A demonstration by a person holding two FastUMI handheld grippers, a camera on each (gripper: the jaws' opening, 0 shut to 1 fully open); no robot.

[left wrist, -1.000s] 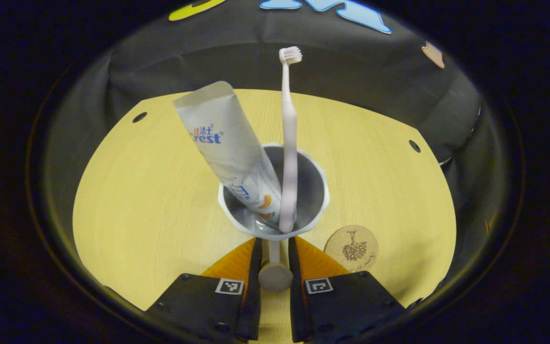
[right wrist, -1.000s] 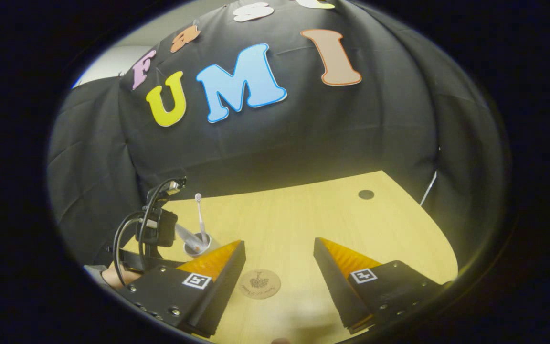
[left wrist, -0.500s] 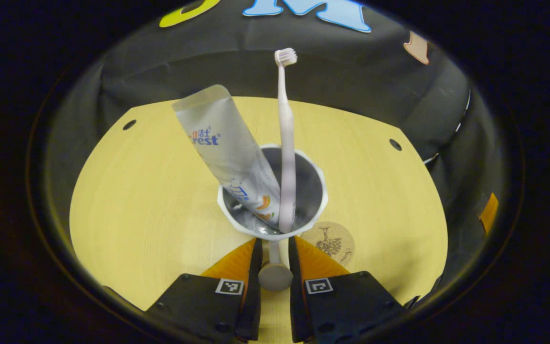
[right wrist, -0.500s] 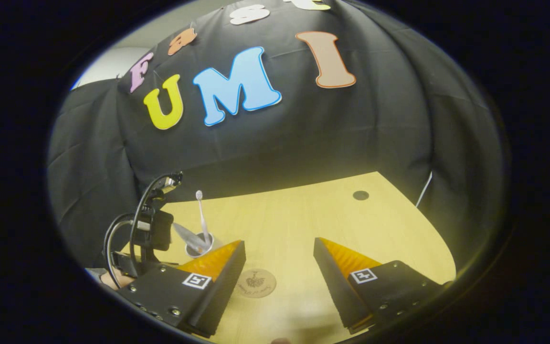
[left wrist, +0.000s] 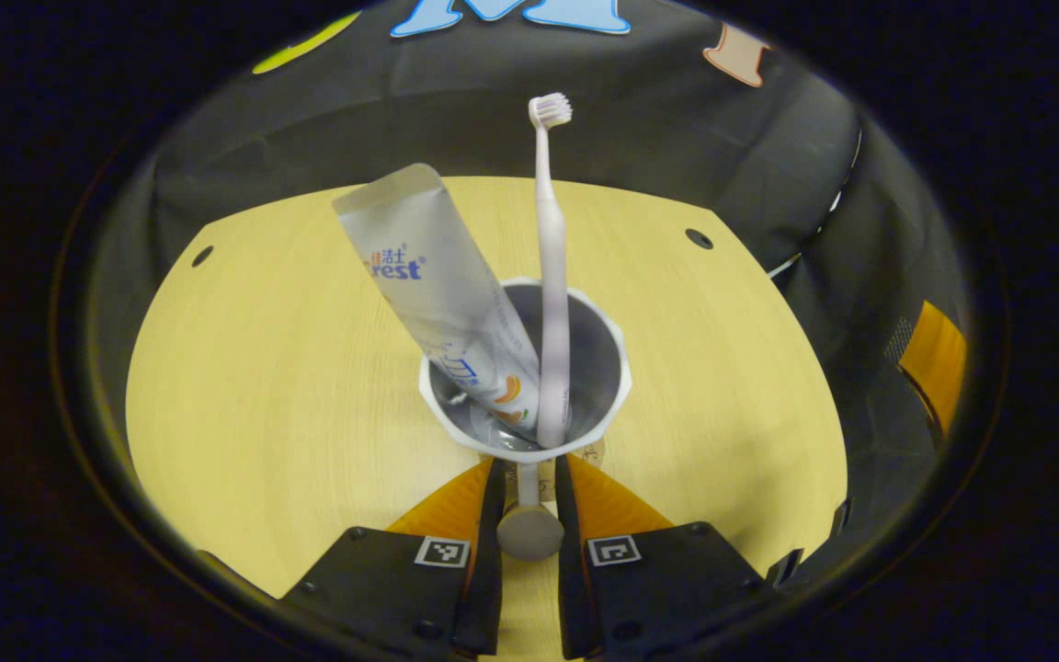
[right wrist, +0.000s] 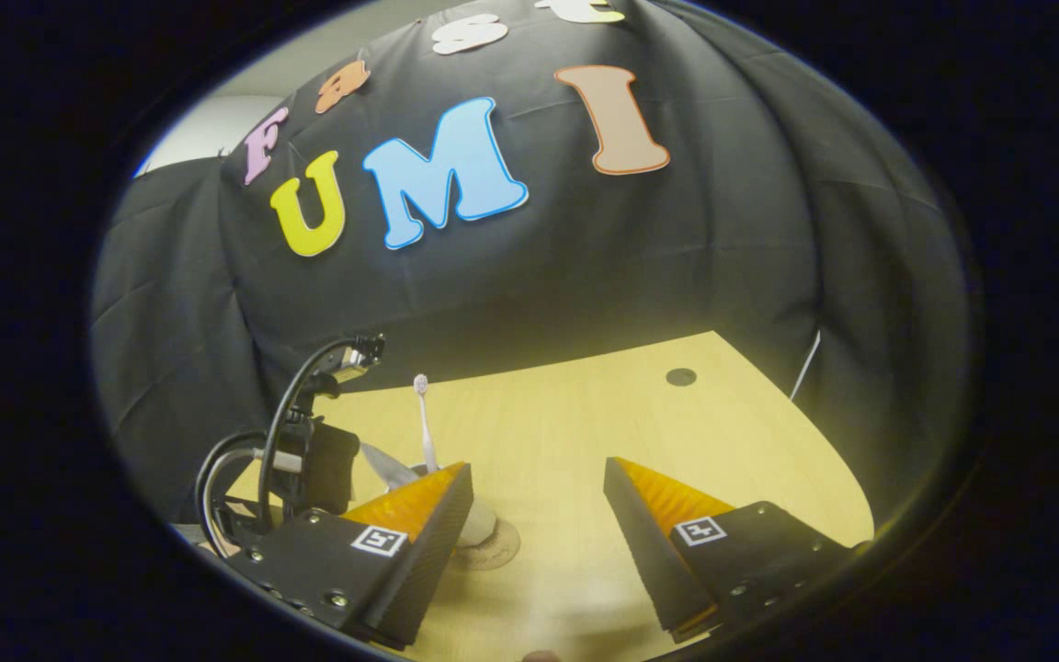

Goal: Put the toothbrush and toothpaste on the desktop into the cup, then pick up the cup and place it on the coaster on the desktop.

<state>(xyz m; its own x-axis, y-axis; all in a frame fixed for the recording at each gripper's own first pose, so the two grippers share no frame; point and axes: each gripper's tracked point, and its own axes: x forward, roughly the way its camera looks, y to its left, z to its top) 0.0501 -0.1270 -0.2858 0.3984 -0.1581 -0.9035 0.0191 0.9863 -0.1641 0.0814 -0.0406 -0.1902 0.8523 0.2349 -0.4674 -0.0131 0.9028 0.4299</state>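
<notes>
A white cup point(left wrist: 617, 363) holds a silver toothpaste tube point(left wrist: 433, 280) leaning left and a pale pink toothbrush point(left wrist: 551, 276) standing head up. My left gripper point(left wrist: 527, 471) is shut on the cup's handle point(left wrist: 529, 531). A sliver of the round cork coaster point(left wrist: 590, 452) peeks out under the cup's rim. In the right gripper view the cup's base point(right wrist: 480, 524) sits over the coaster point(right wrist: 498, 550); whether it touches I cannot tell. The toothbrush point(right wrist: 422, 418) and tube point(right wrist: 389, 465) rise behind my right gripper point(right wrist: 537, 485), which hangs open above the desktop, just right of the cup.
The round wooden desktop point(left wrist: 263, 368) has small dark holes point(left wrist: 699, 239) near its far edge. Black cloth walls close it in behind and at the sides. The left gripper's body and cables point(right wrist: 304, 450) stand at the left of the right gripper view.
My left gripper carried the cup rightward until it covers the coaster, which lay beside the cup a second ago. The right gripper stayed open and barely moved.
</notes>
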